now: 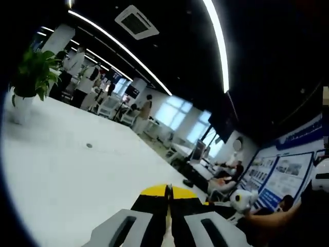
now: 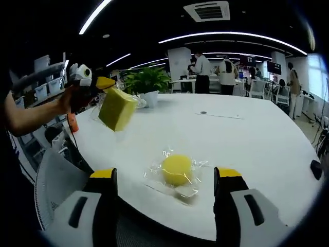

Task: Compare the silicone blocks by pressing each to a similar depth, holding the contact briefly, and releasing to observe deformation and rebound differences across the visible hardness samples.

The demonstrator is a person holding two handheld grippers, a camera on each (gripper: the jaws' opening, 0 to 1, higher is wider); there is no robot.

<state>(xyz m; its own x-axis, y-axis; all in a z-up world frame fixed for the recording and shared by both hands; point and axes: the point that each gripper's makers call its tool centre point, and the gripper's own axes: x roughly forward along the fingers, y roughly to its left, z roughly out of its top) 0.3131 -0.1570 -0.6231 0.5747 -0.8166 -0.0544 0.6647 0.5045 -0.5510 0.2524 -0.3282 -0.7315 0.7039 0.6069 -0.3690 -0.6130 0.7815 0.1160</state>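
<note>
I hold the block (image 2: 117,108) clamped in my left gripper (image 2: 103,83), lifted clear above the table (image 2: 257,139) so it can give freely under the squeeze; in the left gripper view those jaws meet almost flat together on a thin yellow edge. My right gripper (image 2: 165,177) stands wide apart, straddling the puck (image 2: 177,169), which lies in its clear wrap (image 2: 154,177) near the table's edge, lined up, I judge, for the next press. A plant (image 2: 148,82) stands beyond the block.

Bright ceiling strip lights (image 1: 218,41), glare off white table (image 2: 267,139); soft focus, heavy fisheye warp at edges.
</note>
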